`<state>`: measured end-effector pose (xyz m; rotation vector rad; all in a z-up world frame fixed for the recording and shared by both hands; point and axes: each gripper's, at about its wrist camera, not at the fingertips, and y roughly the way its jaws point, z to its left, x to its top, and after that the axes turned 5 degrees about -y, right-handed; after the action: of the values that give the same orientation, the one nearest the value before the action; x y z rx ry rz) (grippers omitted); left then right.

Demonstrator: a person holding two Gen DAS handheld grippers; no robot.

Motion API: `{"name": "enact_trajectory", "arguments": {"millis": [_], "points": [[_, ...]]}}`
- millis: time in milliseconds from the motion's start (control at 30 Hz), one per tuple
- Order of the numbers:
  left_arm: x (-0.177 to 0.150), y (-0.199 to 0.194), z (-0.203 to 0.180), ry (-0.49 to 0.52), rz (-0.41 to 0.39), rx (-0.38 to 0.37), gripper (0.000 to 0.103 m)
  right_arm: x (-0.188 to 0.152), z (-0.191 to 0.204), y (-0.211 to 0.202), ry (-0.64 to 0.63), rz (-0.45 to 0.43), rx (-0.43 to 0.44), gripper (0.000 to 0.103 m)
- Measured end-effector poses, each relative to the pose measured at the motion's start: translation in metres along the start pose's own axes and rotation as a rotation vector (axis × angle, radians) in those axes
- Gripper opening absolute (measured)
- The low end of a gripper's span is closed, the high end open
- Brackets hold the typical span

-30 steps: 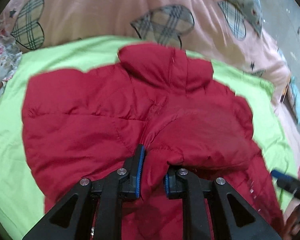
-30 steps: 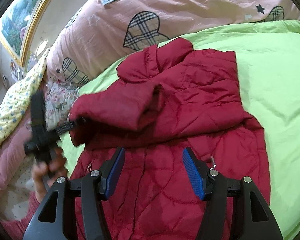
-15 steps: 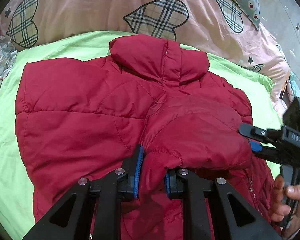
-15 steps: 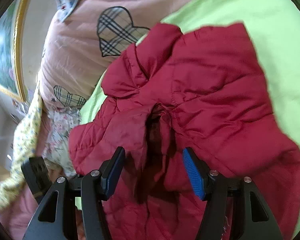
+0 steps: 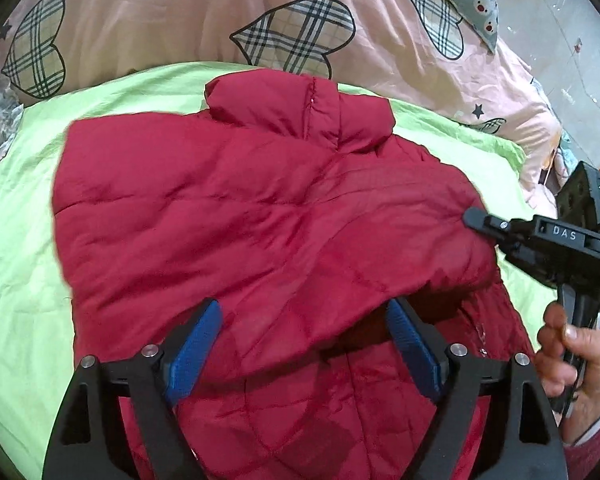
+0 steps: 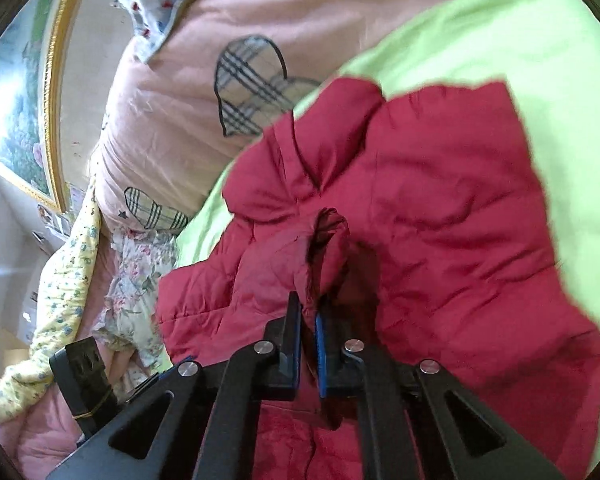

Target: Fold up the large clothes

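A red quilted jacket lies back-up on a lime green sheet, collar toward the pillows. One sleeve is folded across its back. My left gripper is open just above the folded sleeve, its blue pads wide apart with nothing between them. My right gripper is shut on a pinched fold of the red jacket at the sleeve's edge. The right gripper also shows in the left wrist view, at the jacket's right side, held by a hand. The left gripper's body shows at the lower left of the right wrist view.
A pink quilt with plaid hearts lies behind the jacket. A floral cloth and a yellow patterned cloth lie at the bed's left side. A gold-framed picture hangs on the wall.
My left gripper has let go of the sleeve and opened wide. My right gripper has closed on a fold of the jacket at the sleeve's edge.
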<state>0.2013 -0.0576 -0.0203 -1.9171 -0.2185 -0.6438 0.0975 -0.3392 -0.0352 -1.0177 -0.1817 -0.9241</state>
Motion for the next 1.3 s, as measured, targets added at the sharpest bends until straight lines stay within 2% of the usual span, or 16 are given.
{"name": "enact_trajectory", "arguments": {"millis": [200, 367, 433, 633, 867, 933, 1000, 1067, 1133, 1233, 1300], "points": [[0.005, -0.015, 0.013, 0.013, -0.066, 0.046, 0.079, 0.005, 0.002, -0.040, -0.133, -0.093, -0.194, 0.005], [0.017, -0.012, 0.024, 0.011, -0.093, 0.107, 0.061, -0.004, -0.011, -0.038, -0.169, -0.066, -0.273, 0.005], [0.023, -0.002, 0.028, 0.006, -0.083, 0.126, 0.058, -0.010, -0.013, -0.034, -0.189, -0.056, -0.297, 0.005], [0.021, 0.041, 0.030, 0.022, 0.007, 0.186, 0.057, -0.016, -0.012, -0.023, -0.250, -0.038, -0.343, 0.006], [0.013, 0.051, 0.030, 0.033, 0.021, 0.182, 0.059, -0.029, -0.001, -0.028, -0.290, 0.019, -0.350, 0.007], [0.013, 0.051, 0.029, 0.044, 0.023, 0.185, 0.059, -0.031, 0.002, -0.029, -0.292, 0.034, -0.373, 0.014], [0.016, 0.053, 0.029, 0.051, 0.026, 0.188, 0.059, -0.029, 0.008, -0.040, -0.290, -0.006, -0.419, 0.015], [0.015, 0.053, 0.031, 0.054, 0.026, 0.189, 0.059, -0.027, 0.024, -0.057, -0.314, -0.101, -0.454, 0.016], [0.015, 0.053, 0.031, 0.055, 0.024, 0.190, 0.059, -0.025, 0.042, -0.064, -0.358, -0.156, -0.455, 0.016], [0.015, 0.056, 0.031, 0.055, 0.023, 0.196, 0.059, -0.021, 0.061, -0.048, -0.421, -0.117, -0.396, 0.019], [0.014, 0.055, 0.030, 0.054, 0.022, 0.200, 0.059, -0.021, 0.060, -0.025, -0.451, -0.071, -0.418, 0.019]]}}
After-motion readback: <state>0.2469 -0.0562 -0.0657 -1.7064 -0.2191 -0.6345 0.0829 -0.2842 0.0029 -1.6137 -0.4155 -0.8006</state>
